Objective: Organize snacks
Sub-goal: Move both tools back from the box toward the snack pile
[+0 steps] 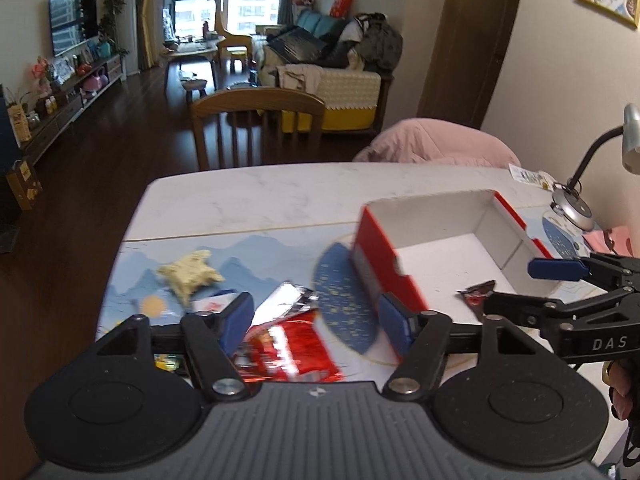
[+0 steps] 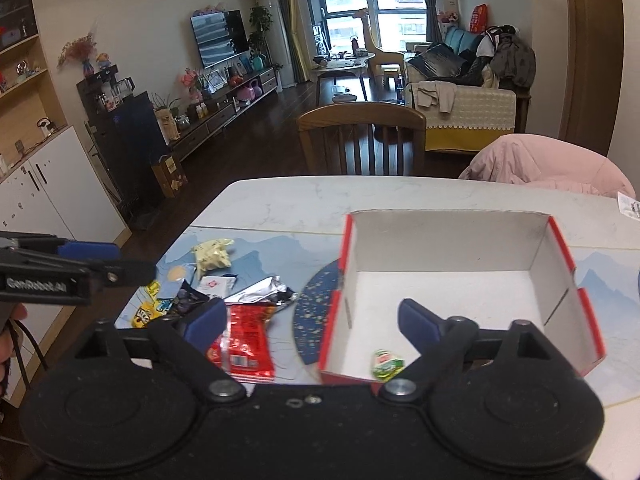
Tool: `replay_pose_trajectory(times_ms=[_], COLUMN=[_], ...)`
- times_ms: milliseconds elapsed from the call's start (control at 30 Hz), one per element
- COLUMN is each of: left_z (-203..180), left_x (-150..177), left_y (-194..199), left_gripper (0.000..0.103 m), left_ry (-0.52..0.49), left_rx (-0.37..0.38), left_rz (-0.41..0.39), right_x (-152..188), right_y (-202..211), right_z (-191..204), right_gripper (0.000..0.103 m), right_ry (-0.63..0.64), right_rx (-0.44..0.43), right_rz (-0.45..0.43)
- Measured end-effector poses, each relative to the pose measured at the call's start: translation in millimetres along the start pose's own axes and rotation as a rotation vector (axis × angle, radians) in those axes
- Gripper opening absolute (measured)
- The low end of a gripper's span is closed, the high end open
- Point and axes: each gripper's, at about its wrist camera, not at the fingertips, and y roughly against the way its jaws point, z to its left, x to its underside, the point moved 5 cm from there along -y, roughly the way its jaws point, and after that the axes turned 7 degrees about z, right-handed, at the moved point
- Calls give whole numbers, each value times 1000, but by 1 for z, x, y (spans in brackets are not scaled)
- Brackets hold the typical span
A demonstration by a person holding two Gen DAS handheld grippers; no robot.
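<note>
Sorting snacks: box sat open on desk to take them; both hand-held grippers were open, empty.

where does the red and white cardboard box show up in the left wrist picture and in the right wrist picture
Left wrist: the red and white cardboard box sits right of centre on the table, open side up, beyond the left gripper.
Right wrist: the box fills the centre-right, just ahead of the right gripper, a small green packet inside it.
Shared landmark: the red snack packet lying left of the box.
</note>
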Motion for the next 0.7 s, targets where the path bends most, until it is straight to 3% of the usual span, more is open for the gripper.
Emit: replay_pose_trajectory(times_ms=[300, 700], left_z=[72, 150], left_x=[18, 50], left_y=[10, -18], left_gripper=[77, 77], left_ry=[42, 43], left_rx=[-11, -92], left_rz=[-31, 22], right_x=[7, 9], right_y=[-22, -95], right_z=[52, 90], right_gripper=[102, 102], right_ry=[20, 15], right_rx=[-13, 19], right_rz=[21, 147])
